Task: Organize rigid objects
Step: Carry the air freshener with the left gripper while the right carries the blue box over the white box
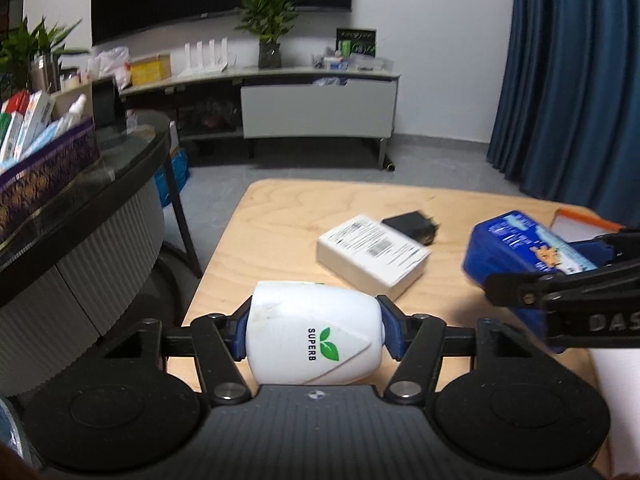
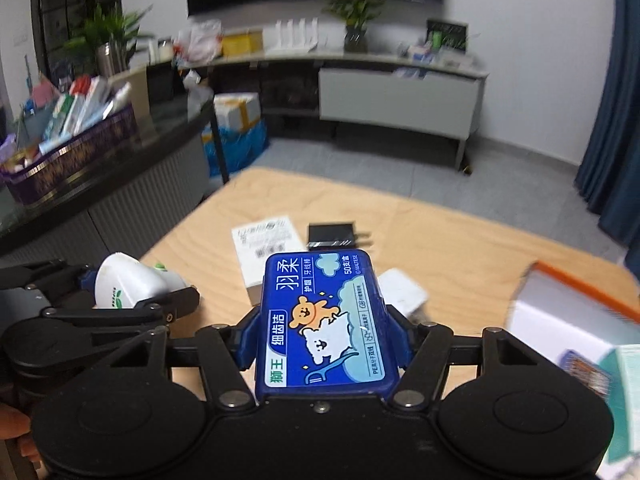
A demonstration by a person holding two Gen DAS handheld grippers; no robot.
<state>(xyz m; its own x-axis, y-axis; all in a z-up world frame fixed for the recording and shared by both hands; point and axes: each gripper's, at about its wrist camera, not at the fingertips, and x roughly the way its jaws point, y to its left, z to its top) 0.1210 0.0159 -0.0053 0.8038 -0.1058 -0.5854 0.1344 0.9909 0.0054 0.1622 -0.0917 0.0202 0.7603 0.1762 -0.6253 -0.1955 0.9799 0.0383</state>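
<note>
At about 9 o'clock we are holding the left gripper (image 1: 314, 334) with its fingers (image 1: 236, 332) pressing both ends of a white bottle (image 1: 316, 332), lifted above the wooden table (image 1: 280, 208). Toward 12 o'clock a white box (image 1: 372, 256) is lying flat, touching a black charger (image 1: 412, 226). At 3 o'clock our right gripper (image 2: 326, 340) is clamping a blue floss case (image 2: 324, 320); beyond it sits what is possibly an orange-edged box (image 2: 576, 304), blurred.
</note>
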